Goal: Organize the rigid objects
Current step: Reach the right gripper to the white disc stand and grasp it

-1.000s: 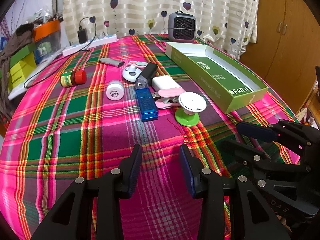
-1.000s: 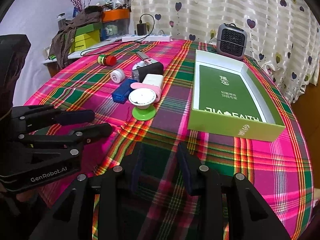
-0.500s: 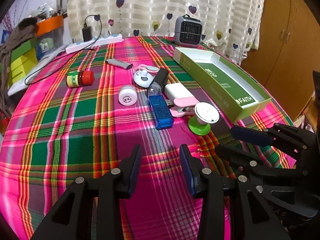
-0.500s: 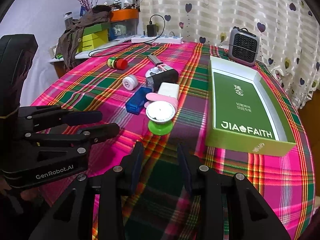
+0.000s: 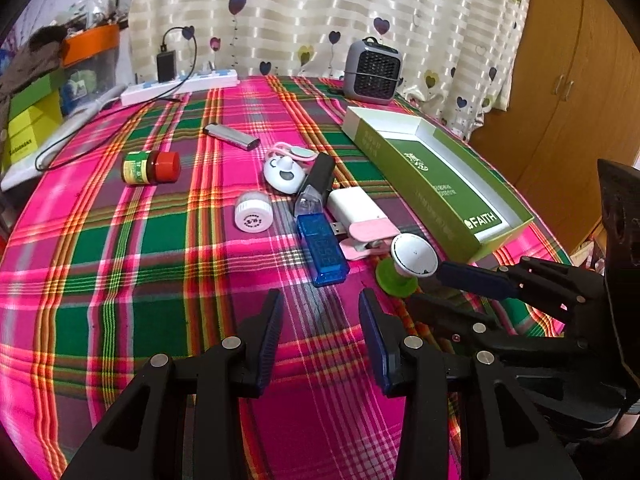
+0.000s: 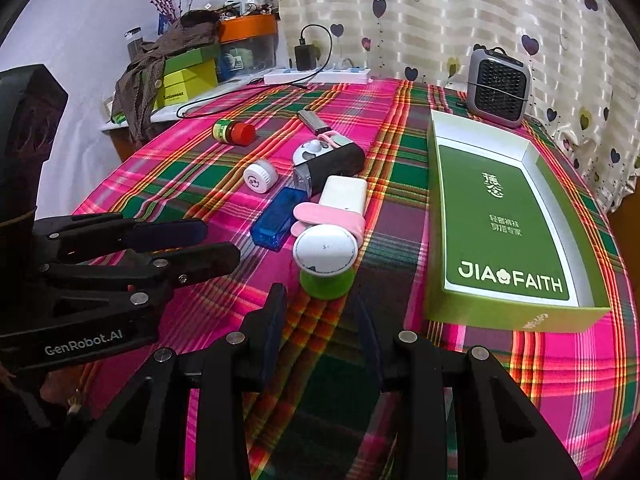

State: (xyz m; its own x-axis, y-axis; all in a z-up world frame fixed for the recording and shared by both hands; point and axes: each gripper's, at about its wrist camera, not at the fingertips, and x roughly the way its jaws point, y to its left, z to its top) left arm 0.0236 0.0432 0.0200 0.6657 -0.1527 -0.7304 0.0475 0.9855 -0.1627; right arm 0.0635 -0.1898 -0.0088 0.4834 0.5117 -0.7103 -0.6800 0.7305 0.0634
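You are looking down on a round tabletop (image 5: 120, 280) draped in pink, green and orange plaid. The largest item, an open green box (image 6: 516, 316) with white inner walls and "JIA FAITH" printed inside, is lying along the right edge, nothing in it. A grey heater (image 5: 374, 70) is standing at the far edge behind it.

The small rigid pieces are clustering mid-table, just left of the box: black case (image 5: 320, 176), white block (image 5: 354, 204), pink clip (image 5: 368, 236), blue translucent stick (image 5: 326, 252), white-topped green-based knob (image 6: 325, 260), white round gadget (image 5: 282, 172), white cap (image 5: 253, 213). A red-lidded jar (image 5: 150, 167) and a silver lighter (image 5: 232, 136) are lying apart, toward the far left.

You are holding the left gripper (image 5: 320, 320) and right gripper (image 6: 320, 312) over the near edge, both with jaws spread and nothing between them. Bare cloth is stretching along the near and left edges; the right edge is crowded by the box.
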